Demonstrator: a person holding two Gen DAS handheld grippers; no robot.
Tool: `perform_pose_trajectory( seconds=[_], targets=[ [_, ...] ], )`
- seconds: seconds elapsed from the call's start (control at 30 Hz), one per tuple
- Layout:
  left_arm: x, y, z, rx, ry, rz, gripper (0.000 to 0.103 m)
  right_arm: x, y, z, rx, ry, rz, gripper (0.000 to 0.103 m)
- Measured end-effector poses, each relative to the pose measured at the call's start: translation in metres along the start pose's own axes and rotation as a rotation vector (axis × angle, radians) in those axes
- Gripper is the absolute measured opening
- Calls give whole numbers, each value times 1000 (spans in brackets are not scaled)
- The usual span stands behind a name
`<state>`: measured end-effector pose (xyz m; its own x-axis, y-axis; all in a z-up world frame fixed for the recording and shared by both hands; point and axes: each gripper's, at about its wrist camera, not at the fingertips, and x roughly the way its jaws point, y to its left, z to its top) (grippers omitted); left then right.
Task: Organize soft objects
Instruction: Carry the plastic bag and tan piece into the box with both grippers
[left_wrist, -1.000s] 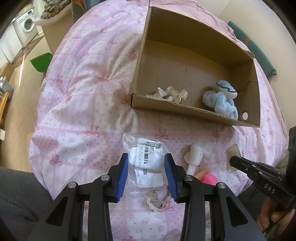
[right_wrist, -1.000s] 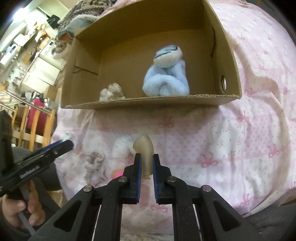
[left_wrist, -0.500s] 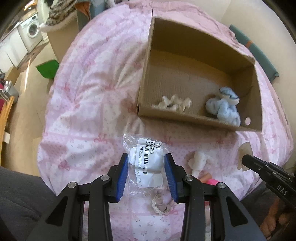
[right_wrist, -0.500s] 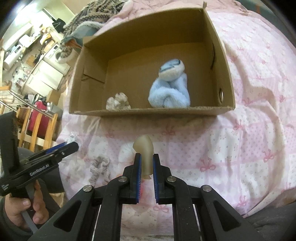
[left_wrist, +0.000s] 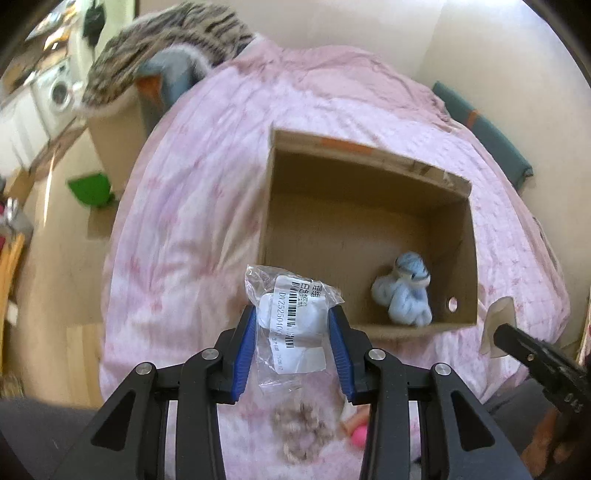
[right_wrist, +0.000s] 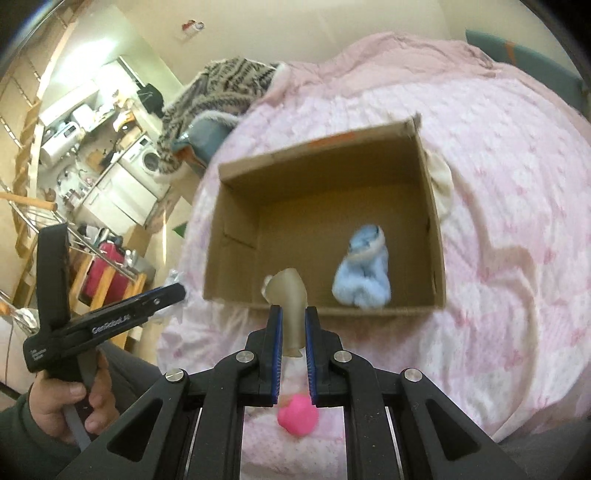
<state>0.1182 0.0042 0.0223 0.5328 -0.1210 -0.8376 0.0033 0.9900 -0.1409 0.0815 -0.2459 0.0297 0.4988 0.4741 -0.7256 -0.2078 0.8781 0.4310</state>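
Note:
My left gripper (left_wrist: 291, 325) is shut on a clear plastic bag with a white soft item and a barcode label (left_wrist: 295, 317), held above the bed in front of the cardboard box (left_wrist: 373, 158). My right gripper (right_wrist: 293, 332) is shut on a beige soft piece (right_wrist: 290, 295), lifted near the box's front wall (right_wrist: 369, 312). A light blue plush (left_wrist: 404, 295) sits inside the box at the right; it also shows in the right wrist view (right_wrist: 364, 273). A beige crochet piece (left_wrist: 301, 428) and a pink ball (right_wrist: 298, 413) lie on the pink quilt (left_wrist: 192, 221).
The left gripper's body (right_wrist: 110, 317) shows at left in the right wrist view, and the right gripper's tip (left_wrist: 532, 354) at right in the left wrist view. A striped blanket (left_wrist: 166, 51) lies at the bed's head. The floor with a green object (left_wrist: 90, 190) is left.
Both grippers have risen with their objects and now look down into the box from higher up. The white crochet piece inside the box is now hidden behind the held items.

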Motion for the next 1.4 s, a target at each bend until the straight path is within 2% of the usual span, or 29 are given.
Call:
perform_pose_trajectory(
  seconds=[0.1,0.3,0.47,0.6,0.8,1.2,1.4],
  targets=[
    [12,-12,16,86,-31,27,35,1,6,15,-11,-35,9,13],
    [43,-26,40,127,-43,14,35,24,-2,42,-24,-42,-6,13],
    [73,-33,36,159,-49,-26,35,54,-21,48,5,-33,-20,13],
    [95,-27,31,131,-3,-10,35,74,-38,39,77,18,-39,13],
    [100,-18,30,86,8,1,35,92,-40,39,62,56,-68,13],
    [101,-23,25,92,31,-8,35,117,-38,31,17,131,-102,13],
    [102,-25,23,96,40,-17,35,121,-39,31,20,138,-102,13]
  ],
)
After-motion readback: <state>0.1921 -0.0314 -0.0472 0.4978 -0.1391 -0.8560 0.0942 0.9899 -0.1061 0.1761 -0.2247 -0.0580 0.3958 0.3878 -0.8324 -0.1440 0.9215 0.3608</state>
